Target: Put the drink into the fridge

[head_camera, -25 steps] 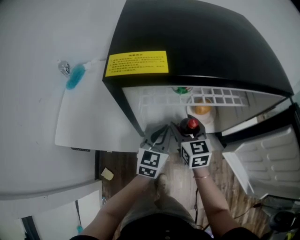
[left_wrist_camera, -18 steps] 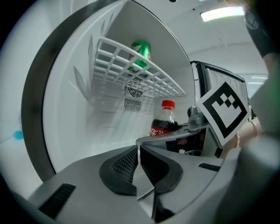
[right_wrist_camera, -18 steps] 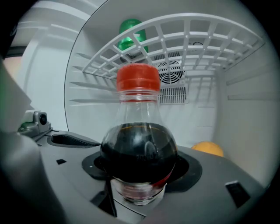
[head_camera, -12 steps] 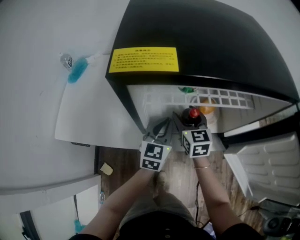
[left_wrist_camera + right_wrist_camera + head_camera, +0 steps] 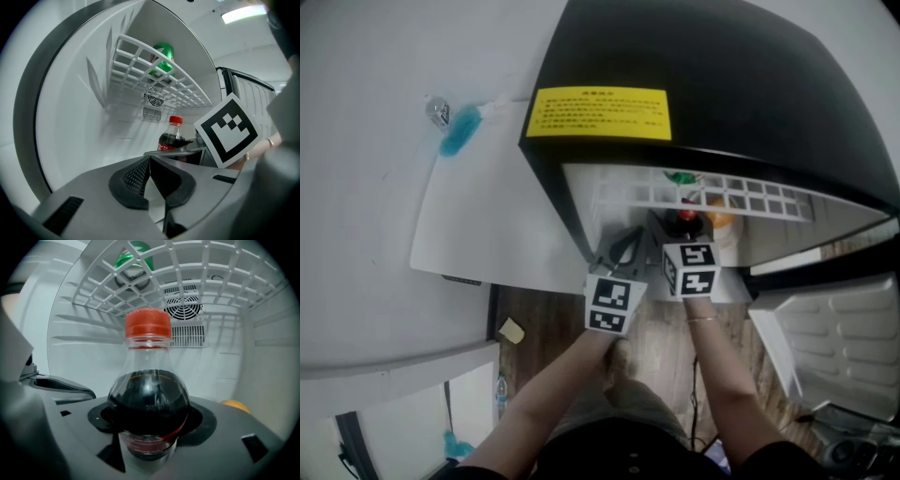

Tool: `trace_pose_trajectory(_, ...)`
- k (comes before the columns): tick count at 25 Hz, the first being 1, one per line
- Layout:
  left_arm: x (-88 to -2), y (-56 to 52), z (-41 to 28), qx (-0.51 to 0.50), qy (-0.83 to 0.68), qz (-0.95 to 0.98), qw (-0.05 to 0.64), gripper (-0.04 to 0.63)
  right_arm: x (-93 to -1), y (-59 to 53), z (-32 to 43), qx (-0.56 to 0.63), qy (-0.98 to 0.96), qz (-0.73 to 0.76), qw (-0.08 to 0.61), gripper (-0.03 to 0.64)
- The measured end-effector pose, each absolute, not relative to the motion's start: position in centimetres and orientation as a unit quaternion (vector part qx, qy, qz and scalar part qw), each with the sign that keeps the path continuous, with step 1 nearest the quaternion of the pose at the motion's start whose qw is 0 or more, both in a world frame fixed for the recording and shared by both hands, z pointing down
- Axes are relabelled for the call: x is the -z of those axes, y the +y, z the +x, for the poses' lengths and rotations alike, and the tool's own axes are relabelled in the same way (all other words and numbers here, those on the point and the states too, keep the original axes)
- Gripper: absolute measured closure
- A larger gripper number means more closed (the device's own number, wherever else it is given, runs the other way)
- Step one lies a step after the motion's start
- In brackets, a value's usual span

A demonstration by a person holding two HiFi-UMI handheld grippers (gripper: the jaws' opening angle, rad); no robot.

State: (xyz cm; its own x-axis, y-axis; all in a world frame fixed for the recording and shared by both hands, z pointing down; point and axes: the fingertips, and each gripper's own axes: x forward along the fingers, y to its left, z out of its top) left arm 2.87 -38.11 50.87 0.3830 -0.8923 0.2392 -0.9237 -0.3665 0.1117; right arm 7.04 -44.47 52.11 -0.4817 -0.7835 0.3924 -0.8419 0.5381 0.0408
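The cola bottle point(image 5: 149, 399) is standing upright inside the open fridge point(image 5: 722, 75), its long axis vertical and its red cap pointing up to 12 o'clock. The right gripper point(image 5: 150, 425) is pinching it low on the body, with a dark pad pressing on each side. Its base is hidden behind the jaws, so I cannot tell if it is resting on the fridge floor.

The cap is sitting just under the white wire shelf point(image 5: 197, 268), with a gap between them. A green bottle point(image 5: 136, 258) is lying on that shelf at 12 o'clock. The fan vent point(image 5: 185, 308) is showing on the back wall behind the cap. An orange thing point(image 5: 234, 404) is sitting at 4 o'clock of the bottle, apart from it. From 9 to 11 o'clock the side wall is standing well clear, leaving bare room.

The left gripper point(image 5: 150, 178) is hovering at 9 o'clock of the bottle, just beside the right one at the fridge mouth, its jaws pressed together on nothing.

In the head view, the open door point(image 5: 834, 328) is hanging at 4 o'clock of both grippers.
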Motion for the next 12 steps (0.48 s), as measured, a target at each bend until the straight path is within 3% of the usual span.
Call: trace_pose_trajectory(12, -51.2, -38.5, 2.9, -0.070, -0.550, 0.823, 0.121, 0.589, -51.8, -46.6, 6.2, -0.066, -0.863, 0.467, 0.180, 0.299)
